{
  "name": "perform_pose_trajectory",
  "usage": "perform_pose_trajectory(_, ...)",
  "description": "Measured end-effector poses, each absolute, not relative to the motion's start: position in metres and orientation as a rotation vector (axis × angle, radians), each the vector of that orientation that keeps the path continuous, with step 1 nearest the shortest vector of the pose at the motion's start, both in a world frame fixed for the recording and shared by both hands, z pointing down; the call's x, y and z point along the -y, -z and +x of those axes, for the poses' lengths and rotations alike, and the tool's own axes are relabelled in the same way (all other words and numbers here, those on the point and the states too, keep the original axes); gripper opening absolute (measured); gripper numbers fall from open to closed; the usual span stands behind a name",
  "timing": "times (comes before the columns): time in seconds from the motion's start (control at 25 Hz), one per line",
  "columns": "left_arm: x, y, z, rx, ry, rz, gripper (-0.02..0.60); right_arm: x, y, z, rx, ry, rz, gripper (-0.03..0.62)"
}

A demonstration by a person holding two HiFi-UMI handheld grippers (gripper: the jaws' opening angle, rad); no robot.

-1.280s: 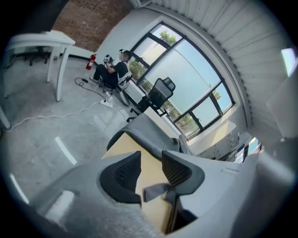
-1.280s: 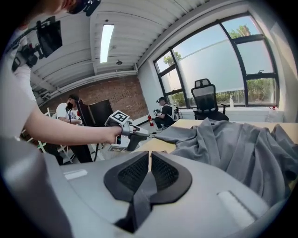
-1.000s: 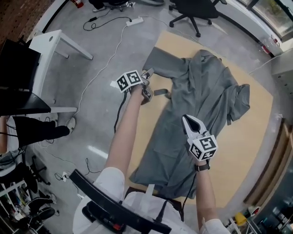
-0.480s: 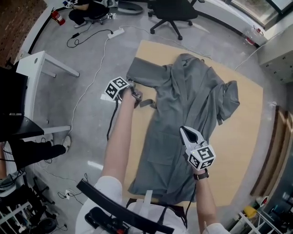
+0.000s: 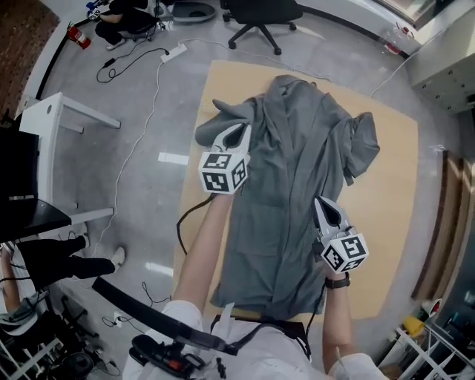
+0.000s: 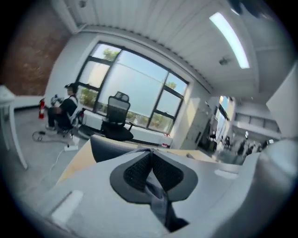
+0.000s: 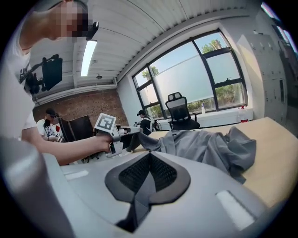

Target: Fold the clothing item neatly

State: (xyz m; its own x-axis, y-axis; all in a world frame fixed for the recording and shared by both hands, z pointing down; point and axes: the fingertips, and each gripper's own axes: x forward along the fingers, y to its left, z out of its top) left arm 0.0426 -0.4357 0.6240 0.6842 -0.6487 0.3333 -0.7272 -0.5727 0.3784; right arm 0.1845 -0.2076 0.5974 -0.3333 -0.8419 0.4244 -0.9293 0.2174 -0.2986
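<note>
A grey robe-like garment lies spread lengthwise on a tan board on the floor. My left gripper is raised over the garment's left sleeve. Its jaws have just been closing and now pinch a fold of grey cloth, as the left gripper view shows. My right gripper is at the garment's right edge near the hem, shut on a fold of the same cloth. In the right gripper view the left gripper holds the sleeve up off the board.
A white table stands left of the board. Cables and a power strip run across the grey floor. An office chair and a crouching person are at the far end. Someone's legs are at the left.
The left gripper shut on the cloth at the garment's left side, then rose and swung right over it, rolling as it went. The right gripper shifted slightly along the right edge.
</note>
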Motion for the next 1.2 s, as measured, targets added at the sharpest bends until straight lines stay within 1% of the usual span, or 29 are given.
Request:
perform_pose_trajectory(0.16, 0.374, -0.649, 0.112, 0.874, -0.472, 2.582, 0.017, 0.193, -0.590, 0.198, 2.284, -0.755, 1.754, 0.005)
perform_pose_trajectory(0.36, 0.327, -0.725, 0.154, 0.720, -0.661, 2.490, 0.021, 0.188, -0.597, 0.202, 2.278, -0.778, 1.763, 0.005)
perform_pose_trajectory(0.4, 0.319, -0.737, 0.156, 0.696, -0.677, 2.440, 0.027, 0.188, -0.599, 0.202, 2.278, -0.788, 1.762, 0.006)
perform_pose_trajectory(0.44, 0.311, -0.746, 0.157, 0.675, -0.684, 2.394, 0.066, 0.188, -0.601, 0.202, 2.279, -0.799, 1.762, 0.006)
perform_pose_trajectory(0.48, 0.306, -0.752, 0.156, 0.662, -0.688, 2.361, 0.106, 0.189, -0.604, 0.203, 2.282, -0.812, 1.760, 0.006)
perform_pose_trajectory(0.52, 0.302, -0.754, 0.153, 0.659, -0.689, 2.347, 0.115, 0.191, -0.606, 0.202, 2.286, -0.823, 1.755, 0.006)
perform_pose_trajectory(0.6, 0.299, -0.749, 0.144, 0.676, -0.671, 2.347, 0.117, 0.200, -0.607, 0.200, 2.289, -0.815, 1.737, 0.009)
perform_pose_trajectory(0.76, 0.300, -0.723, 0.111, 0.735, -0.604, 2.339, 0.117, 0.234, -0.595, 0.194, 2.297, -0.661, 1.699, 0.005)
perform_pose_trajectory(0.88, 0.290, -0.713, 0.089, 0.731, -0.607, 2.333, 0.117, 0.267, -0.591, 0.181, 2.330, -0.621, 1.636, 0.008)
perform_pose_trajectory(1.04, 0.279, -0.708, 0.053, 0.774, -0.633, 2.326, 0.118, 0.312, -0.604, 0.141, 2.346, -0.531, 1.446, 0.017)
perform_pose_trajectory(1.12, 0.276, -0.707, 0.038, 0.806, -0.623, 2.312, 0.118, 0.332, -0.621, 0.112, 2.329, -0.477, 1.318, 0.037)
perform_pose_trajectory(1.2, 0.274, -0.706, 0.021, 0.843, -0.600, 2.290, 0.117, 0.348, -0.643, 0.078, 2.313, -0.449, 1.195, 0.031)
